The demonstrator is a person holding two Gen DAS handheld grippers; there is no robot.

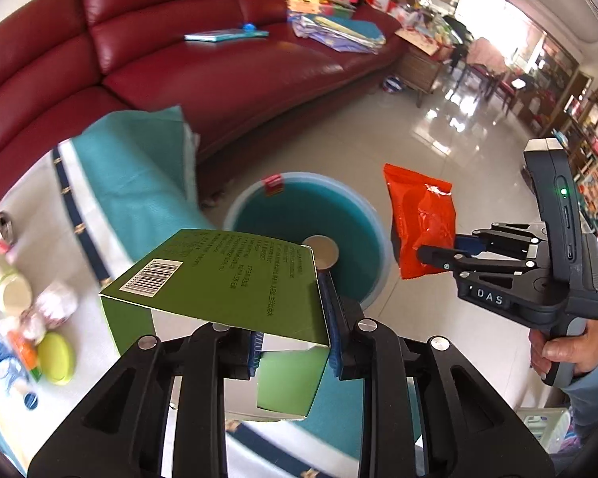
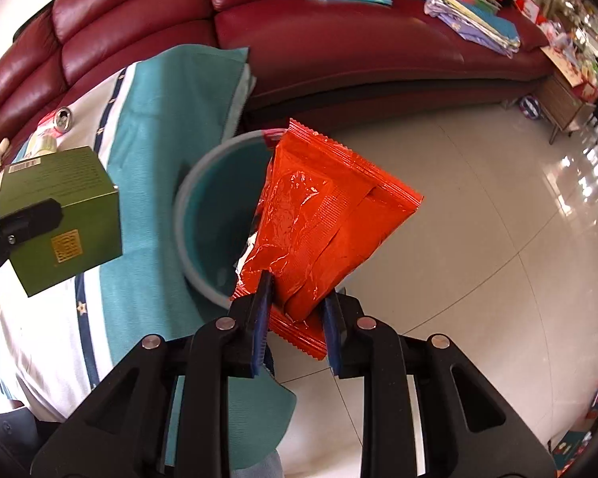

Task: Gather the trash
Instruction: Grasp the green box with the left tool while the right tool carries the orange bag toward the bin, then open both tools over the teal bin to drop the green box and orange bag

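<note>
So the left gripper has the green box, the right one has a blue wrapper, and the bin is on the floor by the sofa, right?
Nearly. The wrapper in the right gripper is orange-red, not blue, as the right wrist view shows. The left gripper does hold the green box, and the bin sits by the sofa.

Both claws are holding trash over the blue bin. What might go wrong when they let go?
1. The left gripper pinches the big green cardboard box by one edge flap, and it hangs partly over the table, so it might miss the round blue bin.
2. The right gripper holds the crinkly orange plastic wrapper near the bin's rim; being light, it might land on the tiled floor.
</note>
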